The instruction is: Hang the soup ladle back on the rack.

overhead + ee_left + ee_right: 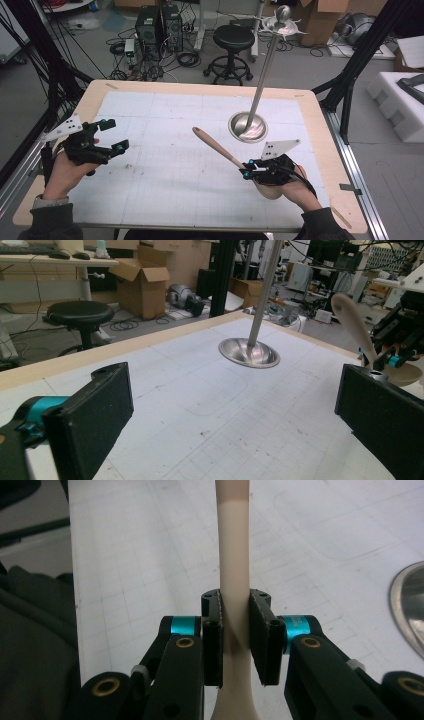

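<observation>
Holding the wooden spoon (216, 145) by its handle in my right gripper (248, 169), lifted over the near-right table (150, 200), left gripper (112, 136) wide and empty, I judge hanging it on the metal stand (248, 125) comes next.

In the right gripper view, the wooden spoon (234, 555) runs off the top edge, so its handle end is cut off, and its bowl is cut off at the bottom. The metal stand (410, 607) shows as a sliver at the right edge. In the left gripper view, the stand's pole leaves the top edge.
</observation>
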The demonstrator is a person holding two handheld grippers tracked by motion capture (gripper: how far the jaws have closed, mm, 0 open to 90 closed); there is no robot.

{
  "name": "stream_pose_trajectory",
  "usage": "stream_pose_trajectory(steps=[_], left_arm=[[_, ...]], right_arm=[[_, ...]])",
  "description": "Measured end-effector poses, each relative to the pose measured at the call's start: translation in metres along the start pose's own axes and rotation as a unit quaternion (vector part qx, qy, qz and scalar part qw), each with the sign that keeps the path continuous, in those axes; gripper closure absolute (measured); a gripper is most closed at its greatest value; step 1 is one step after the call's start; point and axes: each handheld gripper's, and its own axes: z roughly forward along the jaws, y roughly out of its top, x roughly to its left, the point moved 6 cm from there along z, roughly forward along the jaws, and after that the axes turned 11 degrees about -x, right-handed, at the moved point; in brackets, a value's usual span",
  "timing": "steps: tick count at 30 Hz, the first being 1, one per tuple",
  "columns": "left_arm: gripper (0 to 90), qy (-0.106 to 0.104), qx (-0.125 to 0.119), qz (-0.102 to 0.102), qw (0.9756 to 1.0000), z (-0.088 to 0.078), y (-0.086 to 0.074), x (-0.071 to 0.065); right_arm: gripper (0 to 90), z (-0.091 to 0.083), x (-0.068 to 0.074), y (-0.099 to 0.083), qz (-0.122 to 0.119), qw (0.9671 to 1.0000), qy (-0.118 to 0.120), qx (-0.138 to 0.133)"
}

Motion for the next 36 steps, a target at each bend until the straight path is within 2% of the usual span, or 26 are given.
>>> stream_pose_trajectory(steps=[3,7,16,20,25,36], left_arm=[[2.6,-0.007,0.003,-0.004,1.0,0.001,-0.001,-0.002],[2.6,-0.007,0.001,0.001,1.0,0.001,-0.001,-0.003],[2.6,-0.006,-0.002,0.002,1.0,0.0,0.001,-0.004],[2.6,-0.007,0.001,0.001,1.0,0.002,0.0,-0.004],[2.6,-0.007,0.002,0.002,1.0,0.002,0.0,-0.005],[2.6,-0.008,0.004,0.001,1.0,0.002,-0.001,-0.005]], right_arm=[[77.9,-0.004,-0.003,0.001,0.004,0.9998,-0.004,-0.02],[77.9,-0.01,-0.008,-0.001,0.016,0.9989,-0.011,-0.041],[77.9,-0.025,-0.016,-0.002,0.022,0.9972,-0.025,-0.067],[77.9,-0.033,-0.02,-0.002,0.032,0.9957,-0.035,-0.079],[78.0,-0.041,-0.026,0.001,0.027,0.9942,-0.053,-0.089],[78.0,-0.065,-0.039,0.006,0.044,0.9866,-0.083,-0.133]])
